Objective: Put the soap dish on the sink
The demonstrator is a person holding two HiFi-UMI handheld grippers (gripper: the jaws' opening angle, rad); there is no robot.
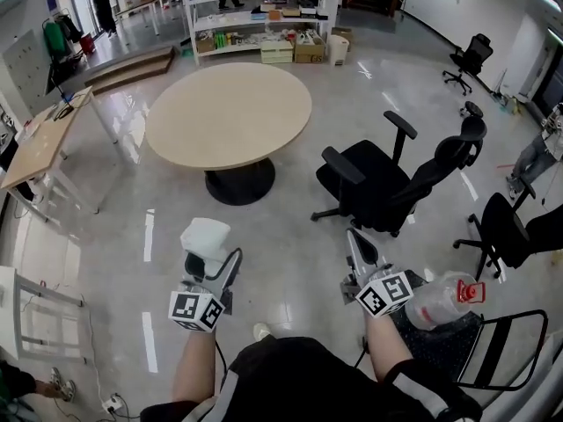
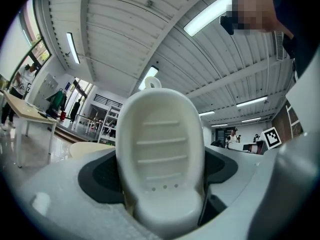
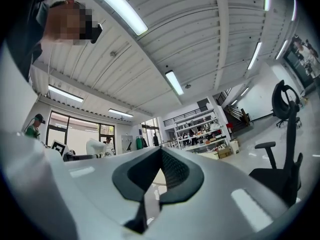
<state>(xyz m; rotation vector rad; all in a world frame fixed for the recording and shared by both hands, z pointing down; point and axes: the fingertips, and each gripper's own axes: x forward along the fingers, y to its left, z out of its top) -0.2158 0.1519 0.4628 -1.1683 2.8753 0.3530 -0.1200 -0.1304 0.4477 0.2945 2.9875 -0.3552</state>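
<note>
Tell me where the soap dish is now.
The soap dish is gripped in the left tool, low left in the head view, over the floor near the round table.

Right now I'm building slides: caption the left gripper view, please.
Left tool grips a white ridged soap dish against a ribbed ceiling.

The glossy pale floor (image 1: 290, 253) carries a round table (image 1: 229, 112) with a beige top on a dark base; black office chairs (image 1: 391, 183) stand to the right of it; a white shelf unit (image 1: 255, 11) stands far behind, with cardboard boxes (image 1: 308, 51) at its foot.
</note>
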